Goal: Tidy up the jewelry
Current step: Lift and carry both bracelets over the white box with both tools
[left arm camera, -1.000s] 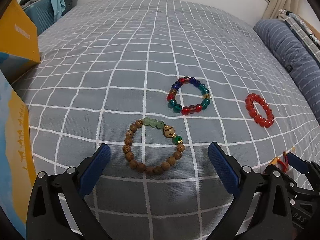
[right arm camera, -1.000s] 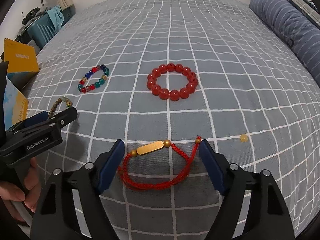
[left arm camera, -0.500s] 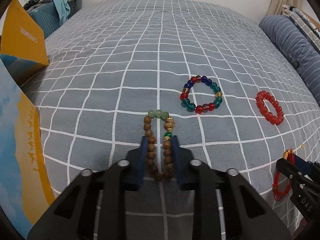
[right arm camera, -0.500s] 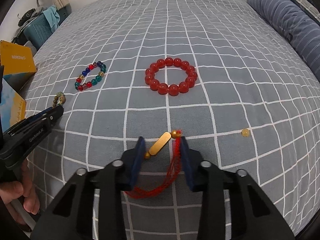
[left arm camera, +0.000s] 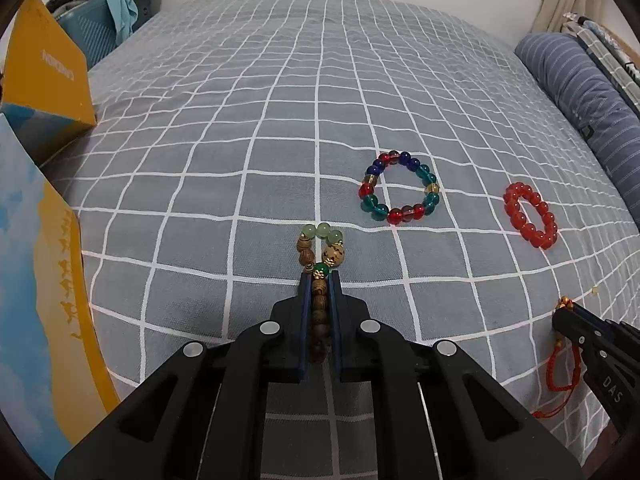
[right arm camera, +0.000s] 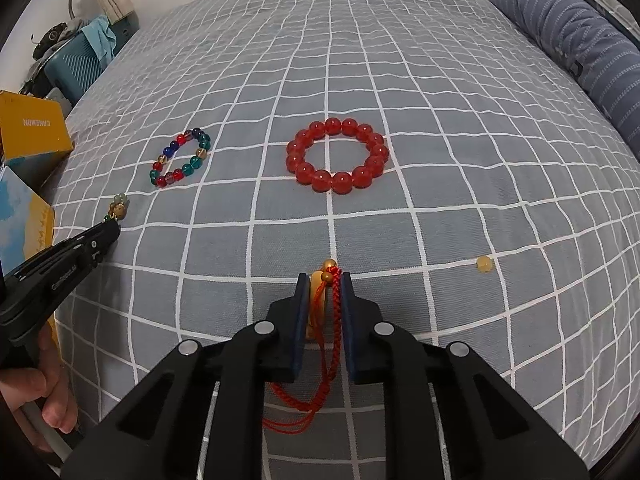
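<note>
From the left wrist view, the left claw (left arm camera: 320, 292) has closed: a second ago its fingers stood wide apart either side of the wooden bead bracelet (left arm camera: 322, 256), and now they are clamped on it, squeezing the ring into a narrow loop whose green and carved beads poke out beyond the tips, near the middle of the bed (left arm camera: 280, 120). That means the grasp is made and the piece looks ready to be lifted and carried, probably toward the yellow box (left arm camera: 48, 76) at far left, though its opening is not visible. Farther and to the right lie the multicoloured glass bead bracelet (left arm camera: 400, 188) and, farther right again, the red bead bracelet (left arm camera: 530, 216), both untouched. In the right wrist view, the right claw (right arm camera: 325, 296) has likewise shut; earlier its fingers straddled the red cord bracelet (right arm camera: 328, 320) flat on the cover, and now they pinch it together with its gold bar upright between them and the cord trailing near. So both hands hold a piece at once. Counting: four bracelets in all, two gripped and two lying loose, plus one small loose yellow bead (right arm camera: 484, 265) on the cover to the right, well apart from the rest, and two claws.
</note>
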`<state>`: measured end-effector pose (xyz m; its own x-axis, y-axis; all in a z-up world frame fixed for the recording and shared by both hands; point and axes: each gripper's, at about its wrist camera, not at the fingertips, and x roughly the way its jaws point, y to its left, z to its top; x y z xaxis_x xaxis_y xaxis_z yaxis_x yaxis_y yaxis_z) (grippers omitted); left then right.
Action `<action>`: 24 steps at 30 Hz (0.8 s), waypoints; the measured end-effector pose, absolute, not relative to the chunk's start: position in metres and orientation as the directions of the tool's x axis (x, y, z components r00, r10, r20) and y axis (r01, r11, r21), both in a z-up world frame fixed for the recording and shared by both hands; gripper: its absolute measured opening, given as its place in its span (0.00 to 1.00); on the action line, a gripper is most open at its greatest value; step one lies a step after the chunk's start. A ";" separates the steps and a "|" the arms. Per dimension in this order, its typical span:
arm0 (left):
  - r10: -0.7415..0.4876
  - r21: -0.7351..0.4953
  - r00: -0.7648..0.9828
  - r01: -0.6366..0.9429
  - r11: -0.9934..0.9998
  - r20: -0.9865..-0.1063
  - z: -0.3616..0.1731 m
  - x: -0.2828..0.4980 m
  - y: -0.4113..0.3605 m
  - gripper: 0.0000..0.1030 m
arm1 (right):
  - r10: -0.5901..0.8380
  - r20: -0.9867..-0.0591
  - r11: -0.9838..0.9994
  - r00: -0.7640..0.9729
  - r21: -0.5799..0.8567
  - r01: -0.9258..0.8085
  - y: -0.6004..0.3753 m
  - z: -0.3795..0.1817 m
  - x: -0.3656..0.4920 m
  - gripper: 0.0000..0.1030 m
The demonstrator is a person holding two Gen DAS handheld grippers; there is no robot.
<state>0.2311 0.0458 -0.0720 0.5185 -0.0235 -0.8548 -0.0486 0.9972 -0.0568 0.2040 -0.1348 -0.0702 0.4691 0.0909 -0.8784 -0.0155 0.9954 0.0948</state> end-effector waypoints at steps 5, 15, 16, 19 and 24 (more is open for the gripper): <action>-0.029 -0.068 0.507 -0.059 0.996 -0.861 -0.070 0.230 0.049 0.07 | 0.094 -0.874 0.995 0.477 0.099 -0.014 -0.136 -0.066 0.202 0.13; -0.027 -0.068 0.507 -0.063 0.996 -0.861 -0.061 0.225 0.047 0.07 | 0.096 -0.863 0.995 0.496 0.103 -0.013 -0.139 -0.056 0.200 0.13; -0.027 -0.067 0.508 -0.061 0.996 -0.861 -0.060 0.225 0.047 0.07 | 0.095 -0.862 0.995 0.497 0.102 -0.013 -0.139 -0.056 0.200 0.13; -0.025 -0.063 0.512 -0.056 0.996 -0.859 -0.055 0.223 0.044 0.07 | 0.095 -0.859 0.995 0.503 0.104 -0.011 -0.141 -0.052 0.200 0.13; -0.028 -0.064 0.522 -0.050 0.997 -0.852 -0.043 0.218 0.042 0.07 | 0.092 -0.852 0.995 0.515 0.101 -0.011 -0.143 -0.045 0.200 0.13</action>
<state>0.2183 0.0419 -0.0428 0.5223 -0.0284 -0.8523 -0.0500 0.9967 -0.0639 0.2000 -0.1428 -0.0454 0.5147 0.0925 -0.8524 -0.0114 0.9948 0.1011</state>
